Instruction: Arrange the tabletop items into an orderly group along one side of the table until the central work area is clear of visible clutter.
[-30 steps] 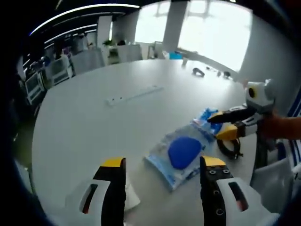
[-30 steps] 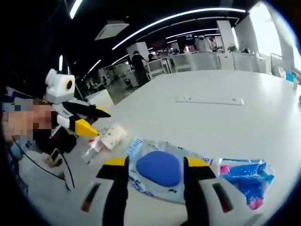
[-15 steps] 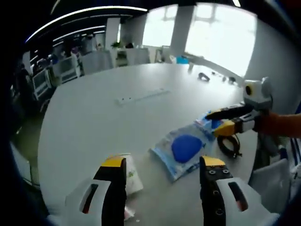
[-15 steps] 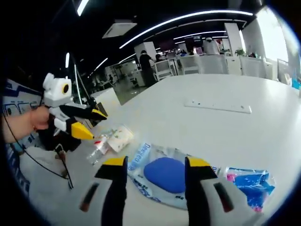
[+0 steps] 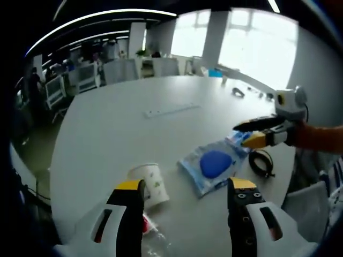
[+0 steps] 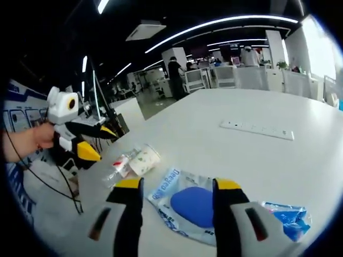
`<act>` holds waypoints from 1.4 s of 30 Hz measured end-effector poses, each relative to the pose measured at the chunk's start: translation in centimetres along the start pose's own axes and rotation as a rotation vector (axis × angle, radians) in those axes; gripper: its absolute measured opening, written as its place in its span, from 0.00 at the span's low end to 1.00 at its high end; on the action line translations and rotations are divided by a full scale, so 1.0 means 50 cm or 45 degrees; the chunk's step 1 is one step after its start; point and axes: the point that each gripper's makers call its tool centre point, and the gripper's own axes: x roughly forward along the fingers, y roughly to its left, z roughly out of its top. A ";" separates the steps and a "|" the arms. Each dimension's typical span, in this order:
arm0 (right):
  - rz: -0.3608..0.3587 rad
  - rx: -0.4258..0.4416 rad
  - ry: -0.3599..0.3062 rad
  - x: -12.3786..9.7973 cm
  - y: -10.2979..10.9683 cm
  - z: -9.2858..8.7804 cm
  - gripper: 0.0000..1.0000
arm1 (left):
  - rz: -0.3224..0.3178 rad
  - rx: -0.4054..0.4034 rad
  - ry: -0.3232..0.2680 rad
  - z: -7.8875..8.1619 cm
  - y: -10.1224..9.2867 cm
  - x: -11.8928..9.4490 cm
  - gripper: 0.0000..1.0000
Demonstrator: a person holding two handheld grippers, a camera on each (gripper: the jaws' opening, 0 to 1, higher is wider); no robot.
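The clear pouch with the blue pad (image 5: 212,166) lies just right of centre in the left gripper view, and low centre in the right gripper view, between my jaws. Through its film I see only that blue pad. A smaller blue packet (image 6: 284,220) sits lower right; a tipped paper cup (image 5: 149,183) and plastic bottle (image 6: 119,166) lie left. Nothing looks grouped yet, I judge. My left gripper (image 5: 182,211) and right gripper (image 6: 177,211) are both spread apart, holding nothing.
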 end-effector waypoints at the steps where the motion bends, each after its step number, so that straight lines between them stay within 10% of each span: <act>1: 0.006 -0.008 0.001 0.002 0.004 0.003 0.50 | 0.004 -0.010 -0.003 -0.003 0.002 -0.006 0.59; 42: 0.317 -0.322 0.131 0.174 0.151 0.071 0.53 | 0.114 -0.163 -0.031 -0.121 0.037 -0.149 0.56</act>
